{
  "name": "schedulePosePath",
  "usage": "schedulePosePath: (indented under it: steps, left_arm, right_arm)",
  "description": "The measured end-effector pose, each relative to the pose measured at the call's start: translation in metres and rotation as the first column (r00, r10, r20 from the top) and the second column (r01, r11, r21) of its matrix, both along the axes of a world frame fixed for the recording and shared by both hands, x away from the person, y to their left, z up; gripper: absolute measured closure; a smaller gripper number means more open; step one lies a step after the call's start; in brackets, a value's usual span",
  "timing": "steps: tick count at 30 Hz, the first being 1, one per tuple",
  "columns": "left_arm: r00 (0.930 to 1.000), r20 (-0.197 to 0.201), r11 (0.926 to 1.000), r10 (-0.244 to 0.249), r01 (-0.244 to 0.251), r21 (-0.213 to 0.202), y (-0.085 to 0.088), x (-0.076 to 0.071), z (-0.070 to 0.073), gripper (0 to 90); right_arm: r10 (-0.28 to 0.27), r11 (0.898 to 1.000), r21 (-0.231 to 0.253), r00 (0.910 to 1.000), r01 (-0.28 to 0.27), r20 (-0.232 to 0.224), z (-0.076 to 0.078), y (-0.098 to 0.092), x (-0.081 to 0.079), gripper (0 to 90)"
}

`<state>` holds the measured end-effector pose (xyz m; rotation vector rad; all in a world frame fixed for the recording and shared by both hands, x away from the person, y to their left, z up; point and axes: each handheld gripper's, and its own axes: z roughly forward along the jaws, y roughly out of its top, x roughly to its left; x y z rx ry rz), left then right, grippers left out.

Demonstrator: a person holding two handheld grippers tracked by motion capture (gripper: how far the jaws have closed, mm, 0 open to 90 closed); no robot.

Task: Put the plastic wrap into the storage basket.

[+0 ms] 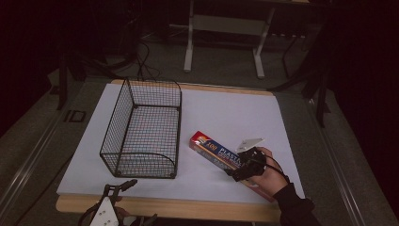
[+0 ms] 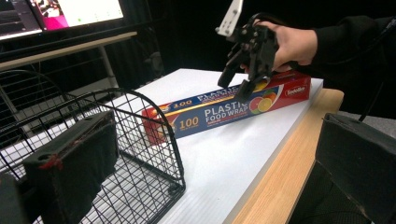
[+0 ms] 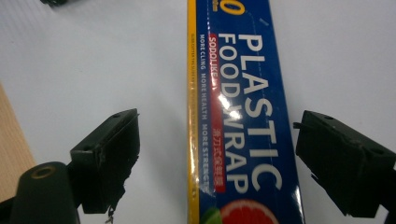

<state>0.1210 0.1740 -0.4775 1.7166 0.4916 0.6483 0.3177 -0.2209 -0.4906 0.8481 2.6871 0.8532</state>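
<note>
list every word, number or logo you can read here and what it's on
"PLASTIC FOOD WRAP": top face of the box, large white letters.
"100": on the box, orange, near its end.
"MORE CLING MORE HEALTH MORE STRENGTH": small white line along the box's yellow edge.
"SODOLIKE": on the red strip there, a rough reading; the characters below it are too small.
Red logo at the box's far end: blurred.
Monitor text: too blurred to read.

food wrap box [image 1: 214,151] | blue-red, long | flat on white board, seemingly closed
</note>
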Motion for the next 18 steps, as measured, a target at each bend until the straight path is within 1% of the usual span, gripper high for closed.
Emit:
schedulePosePath:
  steps: [3, 4, 6, 10, 12, 16, 17, 18]
  left_arm:
    - [1.0000, -0.001, 1.0000, 0.001, -0.001, -0.001, 0.000, 0.000, 0.000, 0.0]
    - [1.0000, -0.002, 1.0000, 0.002, -0.002, -0.001, 0.000, 0.000, 0.000, 0.0]
    - [1.0000, -0.003, 1.0000, 0.001, -0.001, -0.001, 0.000, 0.001, 0.000, 0.0]
    - [1.0000, -0.001, 1.0000, 0.000, 0.000, 0.000, 0.000, 0.000, 0.000, 0.0]
    - [1.0000, -0.002, 1.0000, -0.001, 0.001, 0.001, 0.000, 0.000, 0.000, 0.0]
    - [1.0000, -0.004, 1.0000, 0.000, 0.000, -0.001, 0.000, 0.001, 0.000, 0.0]
    - [1.0000, -0.004, 1.0000, -0.001, 0.001, -0.001, 0.000, 0.001, 0.000, 0.0]
    - [1.0000, -0.004, 1.0000, -0.001, 0.001, 0.000, 0.000, 0.001, 0.000, 0.0]
  right_arm:
    - [0.003, 1.000, -0.028, 0.9998, -0.003, -0.018, -0.004, 0.005, 0.005, 14.1]
    - [0.001, 0.999, -0.037, 0.9995, -0.002, -0.032, -0.005, 0.007, 0.006, 15.0]
    - [0.002, 0.998, -0.064, 0.9992, -0.004, -0.040, -0.008, 0.010, 0.009, 15.0]
    - [0.003, 0.995, -0.102, 0.9964, -0.012, -0.084, -0.011, 0.017, 0.014, 16.8]
    - [-0.002, 0.992, -0.125, 0.9948, -0.011, -0.102, -0.013, 0.019, 0.016, 18.9]
    - [-0.010, 0.987, -0.159, 0.9918, -0.011, -0.127, -0.015, 0.023, 0.022, 20.3]
    - [-0.024, 0.986, -0.169, 0.9914, 0.002, -0.129, -0.015, 0.024, 0.024, 22.1]
    - [-0.026, 0.984, -0.179, 0.9900, 0.001, -0.139, -0.016, 0.025, 0.025, 22.3]
